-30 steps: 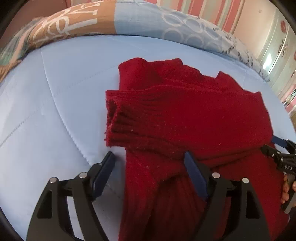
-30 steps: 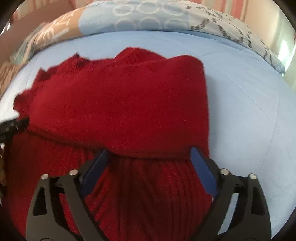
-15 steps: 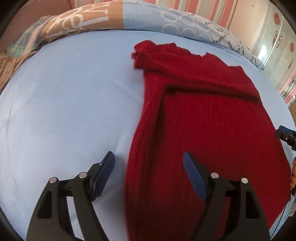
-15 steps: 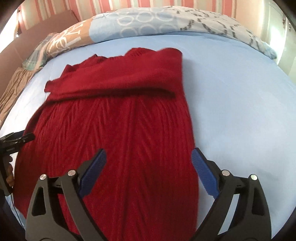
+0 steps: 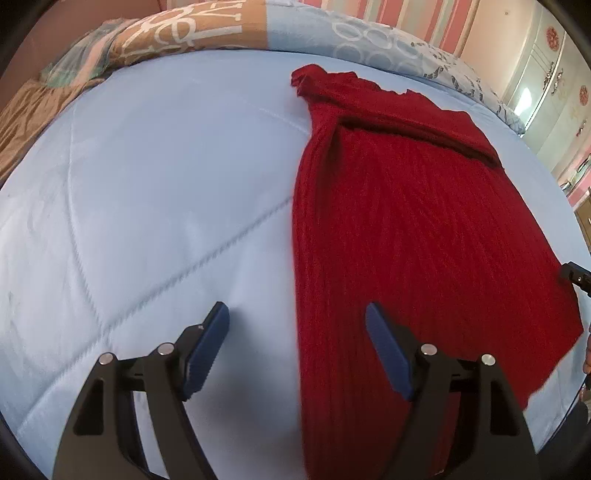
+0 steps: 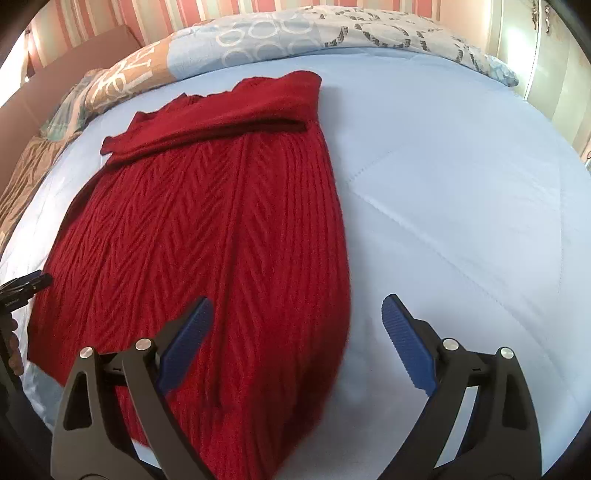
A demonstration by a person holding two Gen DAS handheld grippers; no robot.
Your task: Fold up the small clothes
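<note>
A red knitted sweater (image 5: 402,236) lies flat on the light blue bed cover, sleeves folded across its far end. It also shows in the right wrist view (image 6: 207,236). My left gripper (image 5: 297,332) is open and empty, straddling the sweater's left near edge. My right gripper (image 6: 295,321) is open and empty, straddling the sweater's right near edge. The right gripper's tip shows at the right edge of the left wrist view (image 5: 576,275), and the left gripper's tip shows at the left edge of the right wrist view (image 6: 26,284).
The light blue quilted bed cover (image 5: 147,206) spreads around the sweater. A patterned blanket (image 5: 207,26) lies along the far edge. A white wardrobe (image 5: 550,85) stands at the far right. A striped wall is behind the bed.
Both grippers have pulled back toward the sweater's near hem, staying open. The folded sleeves now lie farther away, and more of the sweater's body shows.
</note>
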